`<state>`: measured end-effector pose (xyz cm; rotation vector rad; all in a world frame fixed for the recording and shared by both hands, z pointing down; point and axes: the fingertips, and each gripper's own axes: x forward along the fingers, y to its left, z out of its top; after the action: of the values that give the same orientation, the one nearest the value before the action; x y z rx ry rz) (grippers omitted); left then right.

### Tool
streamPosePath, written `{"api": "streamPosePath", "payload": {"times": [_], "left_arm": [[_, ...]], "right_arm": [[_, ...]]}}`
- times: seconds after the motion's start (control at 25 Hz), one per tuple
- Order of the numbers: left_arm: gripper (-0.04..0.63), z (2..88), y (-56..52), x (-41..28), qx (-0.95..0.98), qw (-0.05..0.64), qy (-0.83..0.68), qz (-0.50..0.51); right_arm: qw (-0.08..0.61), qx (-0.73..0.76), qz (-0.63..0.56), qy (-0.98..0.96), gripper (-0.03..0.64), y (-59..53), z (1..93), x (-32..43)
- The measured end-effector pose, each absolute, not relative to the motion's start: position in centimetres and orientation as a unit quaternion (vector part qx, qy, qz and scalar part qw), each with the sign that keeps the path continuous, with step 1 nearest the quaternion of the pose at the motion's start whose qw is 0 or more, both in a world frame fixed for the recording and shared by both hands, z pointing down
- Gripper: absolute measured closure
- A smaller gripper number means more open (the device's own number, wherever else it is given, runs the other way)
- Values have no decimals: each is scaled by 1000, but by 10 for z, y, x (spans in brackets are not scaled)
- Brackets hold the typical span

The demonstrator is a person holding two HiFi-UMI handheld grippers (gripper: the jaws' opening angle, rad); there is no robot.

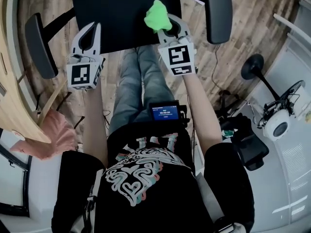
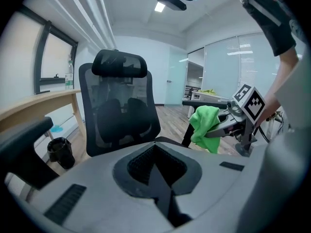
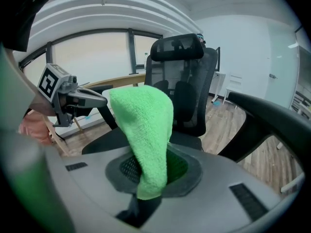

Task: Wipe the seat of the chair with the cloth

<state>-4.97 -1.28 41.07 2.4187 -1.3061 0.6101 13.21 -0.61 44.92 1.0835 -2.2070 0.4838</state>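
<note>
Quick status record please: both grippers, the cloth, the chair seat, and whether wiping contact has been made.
left gripper: jaws together, empty, at the seat's front edge
right gripper: shut on the cloth, at the seat's front right
cloth: green, bunched, draped over the right jaws
chair seat: black, nothing lying on it
contact: cannot tell whether the cloth touches the seat

This is an office: a black mesh-backed office chair (image 2: 119, 110) with headrest and armrests stands on a wood-plank floor (image 1: 233, 57). A light wooden table (image 2: 34, 103) runs below the windows (image 2: 53, 64). Glass partition walls (image 2: 228, 67) close the far side under a ceiling light (image 2: 159, 7).
</note>
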Motion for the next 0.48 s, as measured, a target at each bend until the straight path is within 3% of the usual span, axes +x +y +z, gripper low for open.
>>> {"api": "streamPosePath", "payload": {"times": [0.48], "left_arm": [[595,479,-9,-43,838,205,-456,219]], "right_arm": [[341,388,193,-834,557,2,510,130]]}}
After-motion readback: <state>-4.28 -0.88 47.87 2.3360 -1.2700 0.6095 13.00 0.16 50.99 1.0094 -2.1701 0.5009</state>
